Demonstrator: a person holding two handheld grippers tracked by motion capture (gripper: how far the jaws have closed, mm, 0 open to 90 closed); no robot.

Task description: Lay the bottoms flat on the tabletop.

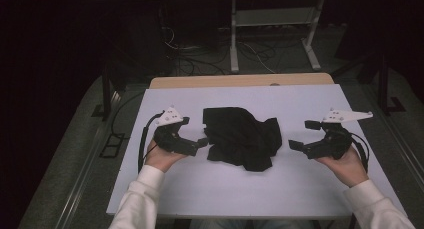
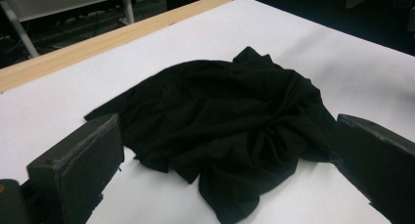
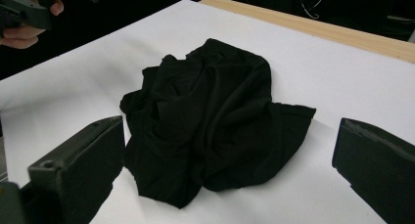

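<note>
In the high view, a crumpled black cloth (image 1: 242, 137) is lying in the middle of the white tabletop (image 1: 250, 189), with the left tongs (image 1: 196, 143) sitting just beside its left edge and the right tongs (image 1: 302, 135) waiting a little apart from its right edge. Both are pointing inward at the heap. The step in hand looks like picking the cloth up to spread or fold it, so each side should be going for a free edge or corner rather than the bunched middle, and closing on a single layer low to the tabletop. In this view the left tongs may be brushing the fabric; that is hard to tell, as both are black.

In the left gripper view, the jaws are standing wide apart with nothing between them. The cloth (image 2: 230, 131) is lying just ahead, its loose lower flap reaching toward the gap between the jaws. That flap is the handiest place to bite.

In the right gripper view, the jaws are likewise spread wide and holding nothing. The cloth (image 3: 205, 121) is lying ahead, a flat corner sticking out on the right of the heap, near the right-hand jaw. The other hand and its tongs (image 3: 22, 13) are showing at the far top left.
</note>
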